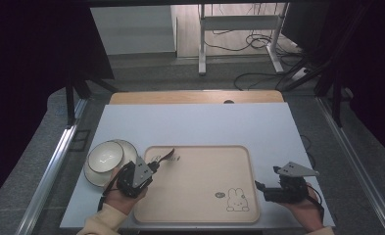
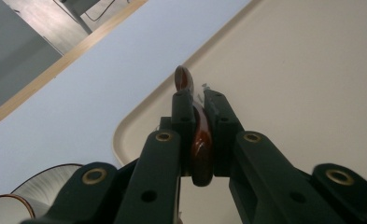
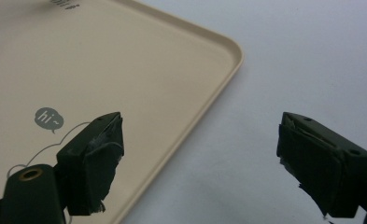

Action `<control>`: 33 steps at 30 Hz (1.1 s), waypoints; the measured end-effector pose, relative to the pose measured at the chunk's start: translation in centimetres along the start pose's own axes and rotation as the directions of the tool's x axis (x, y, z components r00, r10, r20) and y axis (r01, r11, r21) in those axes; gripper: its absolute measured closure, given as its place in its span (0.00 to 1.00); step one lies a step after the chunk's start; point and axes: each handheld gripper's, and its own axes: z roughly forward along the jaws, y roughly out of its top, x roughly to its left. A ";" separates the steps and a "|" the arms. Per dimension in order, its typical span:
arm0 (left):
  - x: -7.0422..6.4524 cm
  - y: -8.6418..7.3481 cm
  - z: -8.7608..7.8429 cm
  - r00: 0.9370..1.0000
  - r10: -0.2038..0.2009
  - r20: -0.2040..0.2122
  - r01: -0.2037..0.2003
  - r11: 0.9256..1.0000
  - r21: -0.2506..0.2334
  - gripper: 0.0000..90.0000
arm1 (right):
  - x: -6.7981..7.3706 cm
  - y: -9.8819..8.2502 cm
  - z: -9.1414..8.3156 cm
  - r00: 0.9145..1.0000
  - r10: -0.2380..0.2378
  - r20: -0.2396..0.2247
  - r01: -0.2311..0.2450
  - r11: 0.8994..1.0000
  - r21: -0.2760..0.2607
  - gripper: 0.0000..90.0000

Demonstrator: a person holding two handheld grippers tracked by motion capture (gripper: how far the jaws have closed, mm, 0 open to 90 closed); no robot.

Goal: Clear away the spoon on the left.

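A dark red-brown spoon (image 2: 201, 140) is clamped between the black jaws of my left gripper (image 2: 197, 100), its tip poking out past them. In the high view the left gripper (image 1: 153, 165) hovers over the near left corner of a beige tray (image 1: 195, 196), and the spoon (image 1: 167, 155) sticks out toward the tray's far left. My right gripper (image 1: 267, 178) stands open at the tray's right edge. In the right gripper view its jaws (image 3: 202, 123) are spread wide with nothing between them, one over the tray rim (image 3: 209, 88) and one over the table.
A white bowl (image 1: 104, 155) with a dark rim sits on a plate (image 1: 93, 177) left of the tray. A rabbit drawing (image 1: 237, 199) with a "hi~" bubble (image 3: 49, 119) marks the tray's near right corner. The pale blue tabletop (image 1: 200, 125) stretches beyond the tray.
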 end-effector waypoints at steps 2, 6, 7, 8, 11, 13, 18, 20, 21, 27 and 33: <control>-0.1 -0.1 0.1 1.000 0.002 0.004 -0.002 1.000 0.006 0.93 | 0.0 0.0 0.0 1.000 0.003 -0.002 -0.003 1.000 0.000 0.17; -0.3 -0.3 0.2 1.000 0.010 0.007 -0.010 1.000 0.012 0.93 | 0.0 0.0 0.0 1.000 0.003 -0.002 -0.003 1.000 0.001 0.17; -0.3 -0.3 0.2 1.000 0.011 0.008 -0.011 1.000 0.012 0.93 | 0.0 0.0 0.0 1.000 0.003 -0.002 -0.003 1.000 0.000 0.17; -0.4 -0.4 0.2 1.000 0.014 0.009 -0.014 1.000 0.015 0.93 | 0.0 0.0 0.0 1.000 0.002 -0.002 -0.002 1.000 0.001 0.17; -0.6 -0.4 0.2 1.000 0.021 0.009 -0.022 1.000 0.019 0.93 | 0.0 0.0 0.0 1.000 0.002 -0.001 -0.002 1.000 0.002 0.17; -0.9 -0.5 0.3 0.999 0.032 0.010 -0.032 0.999 0.023 0.93 | 0.0 0.0 0.0 1.000 0.001 -0.002 -0.001 1.000 0.002 0.17; -2.0 -0.8 0.4 0.997 0.077 0.027 -0.078 0.996 0.047 0.92 | 0.1 0.0 0.1 1.000 -0.002 0.000 0.002 1.000 0.003 0.17; -2.2 -0.8 0.4 0.997 0.076 0.032 -0.077 0.996 0.047 0.91 | 0.0 0.0 0.1 1.000 -0.003 -0.001 0.003 1.000 0.004 0.17; -2.4 -0.8 0.4 0.996 0.080 0.035 -0.082 0.995 0.051 0.91 | 0.1 0.0 0.1 1.000 -0.002 -0.001 0.002 1.000 0.001 0.17; -3.2 -0.8 0.7 0.993 0.088 0.081 -0.095 0.992 0.083 0.86 | 0.0 0.0 0.1 1.000 -0.004 -0.002 0.004 1.000 0.002 0.17; -3.9 -0.8 1.2 0.987 0.078 0.140 -0.094 0.989 0.116 0.75 | 0.0 0.0 0.1 1.000 -0.003 -0.003 0.003 1.000 0.002 0.17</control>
